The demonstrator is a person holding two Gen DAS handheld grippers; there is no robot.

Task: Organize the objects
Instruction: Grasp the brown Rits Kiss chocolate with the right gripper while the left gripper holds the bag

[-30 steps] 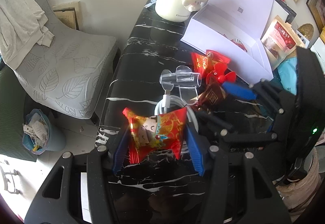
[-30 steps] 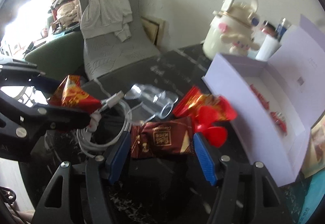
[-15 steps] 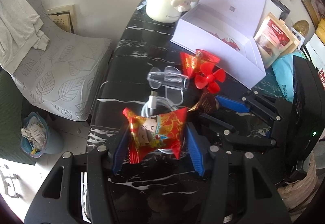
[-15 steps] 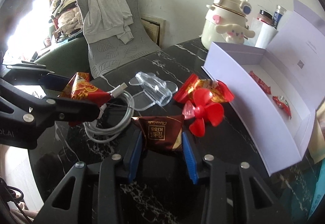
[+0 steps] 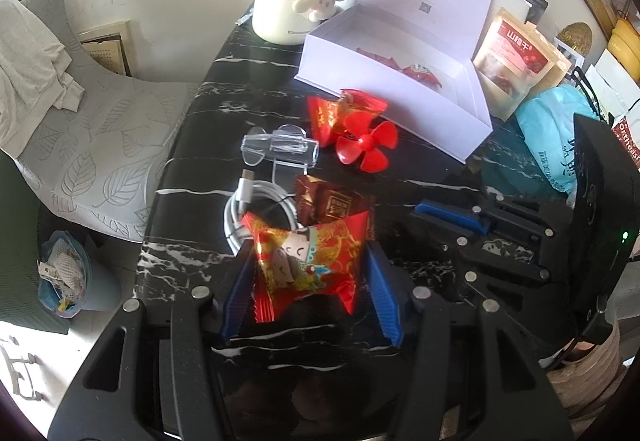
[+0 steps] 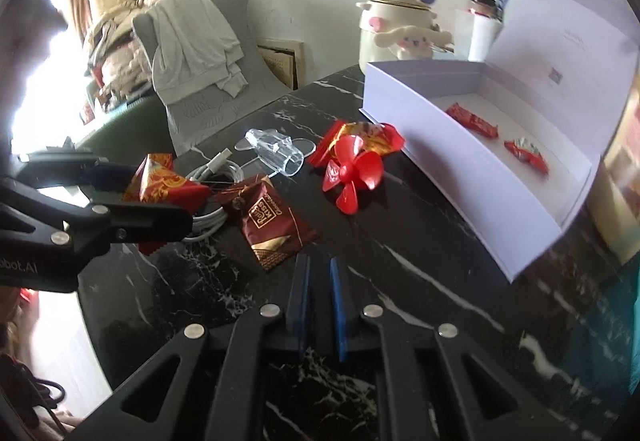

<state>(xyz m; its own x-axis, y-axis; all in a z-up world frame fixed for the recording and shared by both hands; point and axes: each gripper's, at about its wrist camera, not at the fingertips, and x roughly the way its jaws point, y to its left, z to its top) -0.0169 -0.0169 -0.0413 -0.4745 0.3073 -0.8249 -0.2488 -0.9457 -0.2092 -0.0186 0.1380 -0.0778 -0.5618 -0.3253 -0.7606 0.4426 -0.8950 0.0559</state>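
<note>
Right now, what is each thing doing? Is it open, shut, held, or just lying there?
left gripper: shut on the red candy packet
right gripper: shut, empty
white box: lid open, two red candies inside
brown chocolate packet: lying flat on the table
white cable: coiled
red propeller: lying loose
cream kettle: upright, lid shut

The white cable point(image 5: 256, 213) coil lies partly hidden behind the red candy packet point(image 5: 310, 261) and the brown chocolate wrapper point(image 5: 332, 203). The white box point(image 6: 480, 177) blurs toward the right picture edge, its lid print too small to read.
</note>
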